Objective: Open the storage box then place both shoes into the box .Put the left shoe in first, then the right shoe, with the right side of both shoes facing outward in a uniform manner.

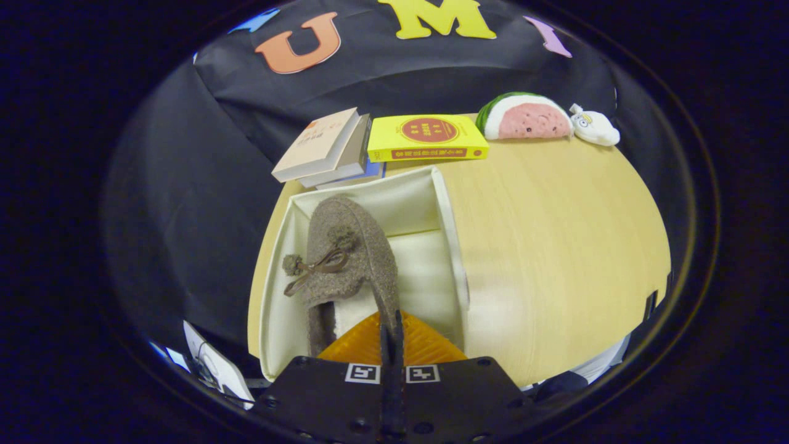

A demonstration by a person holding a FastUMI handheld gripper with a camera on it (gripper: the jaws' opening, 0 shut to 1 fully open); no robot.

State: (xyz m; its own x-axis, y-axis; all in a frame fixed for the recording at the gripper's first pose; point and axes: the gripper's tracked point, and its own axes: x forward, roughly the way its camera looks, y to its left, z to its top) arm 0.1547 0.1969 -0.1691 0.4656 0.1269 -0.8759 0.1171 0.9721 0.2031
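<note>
Storage box, cream fabric, lid open, sits on a light wood table, at the table's near-left part. Inside the box: one brown fuzzy shoe, a slipper w/ a thin brown bow and two pom-poms on top. The shoe lies along the box's left half, toe pointing toward the box's far wall, heel end toward the gripper. Right half of the box floor is bare cream lining.

Shoe vs. gripper: shoe is directly ahead of the fingers, its heel rim running back into the gap between them.

Gripper: fingers nearly together, pinching the thin rim of the shoe's heel edge from both sides; they grip the shoe. Finger ends sit over the box's near end, within its walls.

Relative to the box: just beyond its far wall, a loose stack of books, tilted, and next to them, to the right, a yellow book lying flat. Further right of the yellow book, at the table's far edge, a watermelon-slice plush and, touching it, a small white plush. Right of the box, bare tabletop.
</note>
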